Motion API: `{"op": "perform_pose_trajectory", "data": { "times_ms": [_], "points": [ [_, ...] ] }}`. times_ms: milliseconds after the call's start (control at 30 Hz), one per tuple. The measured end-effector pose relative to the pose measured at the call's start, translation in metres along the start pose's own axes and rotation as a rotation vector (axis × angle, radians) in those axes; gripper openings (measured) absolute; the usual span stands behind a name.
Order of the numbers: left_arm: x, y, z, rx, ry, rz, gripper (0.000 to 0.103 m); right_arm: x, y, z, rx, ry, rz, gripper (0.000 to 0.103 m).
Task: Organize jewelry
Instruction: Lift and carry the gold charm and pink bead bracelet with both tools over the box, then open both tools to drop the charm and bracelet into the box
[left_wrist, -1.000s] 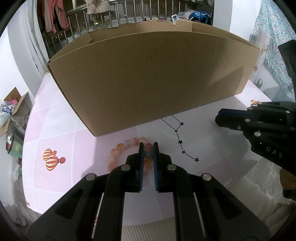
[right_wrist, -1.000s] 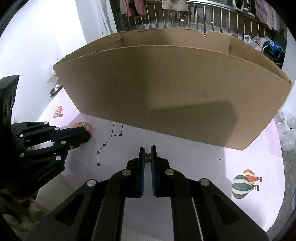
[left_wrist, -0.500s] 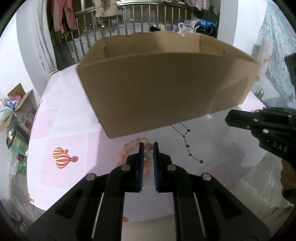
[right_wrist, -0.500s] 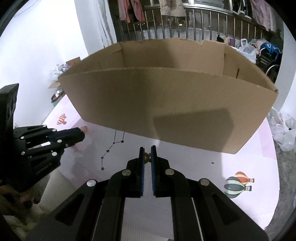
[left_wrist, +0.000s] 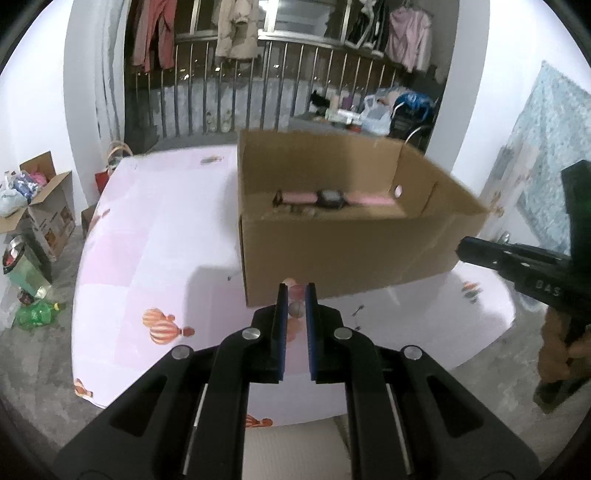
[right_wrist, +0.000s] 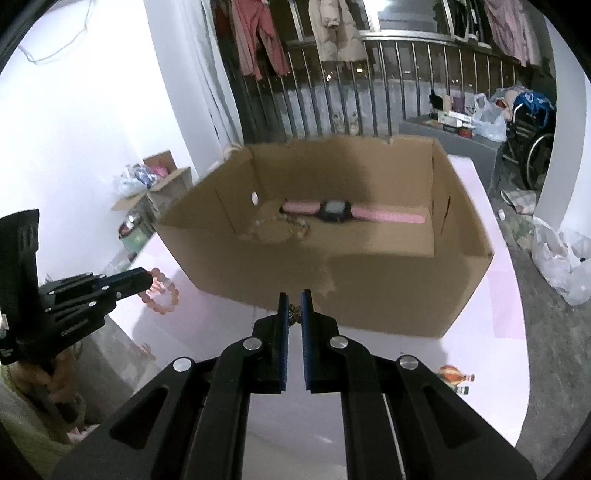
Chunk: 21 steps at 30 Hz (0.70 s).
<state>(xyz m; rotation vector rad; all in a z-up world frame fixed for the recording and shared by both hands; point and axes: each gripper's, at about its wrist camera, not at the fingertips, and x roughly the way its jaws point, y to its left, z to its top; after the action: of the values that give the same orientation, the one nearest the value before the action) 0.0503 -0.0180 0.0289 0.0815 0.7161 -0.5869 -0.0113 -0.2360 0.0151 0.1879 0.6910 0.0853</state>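
My left gripper is shut on a pink-orange bead bracelet and holds it in the air in front of the open cardboard box; the bracelet hangs from its tips in the right wrist view. My right gripper is shut on a small dark piece of jewelry, lifted before the box. Inside the box lie a pink-strapped watch and a beaded bracelet.
The box stands on a pink table with balloon prints. The table's front edge is near below both grippers. Another cardboard box and clutter sit on the floor at the left. A railing with hanging clothes is behind.
Both grippers have risen from the table with their jewelry and now look down into the box. The bead bracelet left the tabletop.
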Motion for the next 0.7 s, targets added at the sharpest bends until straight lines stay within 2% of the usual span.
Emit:
{"op": "perform_pose_trajectory", "data": {
  "times_ms": [267, 433, 600, 700],
  "points": [
    [-0.042, -0.015, 0.038, -0.002, -0.105, -0.138, 0.008, -0.026, -0.004, 0.039, 0.024, -0.118, 0.056, 0.007],
    [-0.054, -0.032, 0.071, 0.036, -0.190, -0.219, 0.008, -0.020, -0.015, 0.060, 0.032, -0.140, 0.070, 0.007],
    [-0.013, -0.045, 0.098, 0.052, -0.165, -0.249, 0.008, 0.005, -0.032, 0.075, 0.058, -0.108, 0.057, 0.007],
    [0.036, -0.052, 0.102, 0.029, -0.065, -0.259, 0.008, 0.025, -0.041, 0.082, 0.073, -0.060, 0.037, 0.007]
  ]
}}
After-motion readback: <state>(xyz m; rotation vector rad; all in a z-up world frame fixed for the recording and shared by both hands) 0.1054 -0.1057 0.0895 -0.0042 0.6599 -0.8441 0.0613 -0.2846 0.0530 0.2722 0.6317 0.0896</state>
